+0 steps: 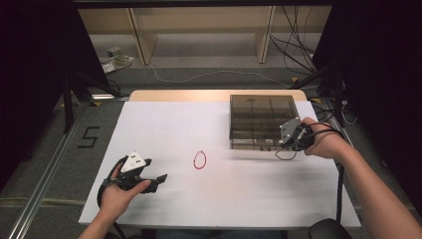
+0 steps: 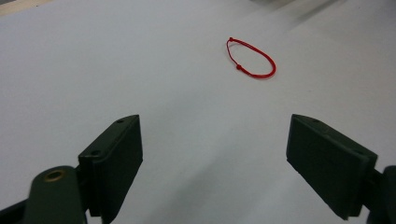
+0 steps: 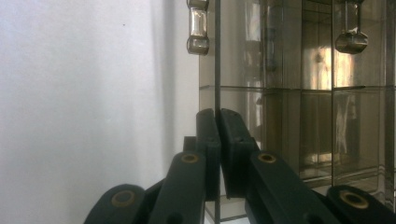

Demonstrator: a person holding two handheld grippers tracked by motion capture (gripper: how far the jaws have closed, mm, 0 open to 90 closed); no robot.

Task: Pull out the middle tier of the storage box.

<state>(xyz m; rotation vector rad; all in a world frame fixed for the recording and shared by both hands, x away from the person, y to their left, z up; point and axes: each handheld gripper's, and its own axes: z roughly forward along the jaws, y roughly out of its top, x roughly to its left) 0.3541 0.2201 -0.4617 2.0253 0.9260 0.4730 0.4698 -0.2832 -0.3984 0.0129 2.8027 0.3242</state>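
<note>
A thin red cord loop [image 1: 200, 160] [image 2: 251, 58] lies flat on the white table cover [image 1: 174, 124]. My left gripper [image 1: 161, 178] [image 2: 215, 158] rests low on the table to the loop's near left, jaws wide open with nothing between them and pointed toward it. A smoky see-through compartment box [image 1: 261, 121] [image 3: 299, 93] sits at the back right. At the box's near right corner my right gripper [image 1: 291, 137] [image 3: 217, 116] is shut, with the thin edge of the box lid [image 3: 217, 70] pinched between its pads.
Two clear latches [image 3: 198, 28] [image 3: 351, 39] show on the box's front in the right gripper view. The table's wooden back edge [image 1: 214, 94] lies beyond the white cover. Cables [image 1: 293, 50] and shelving stand on the floor behind.
</note>
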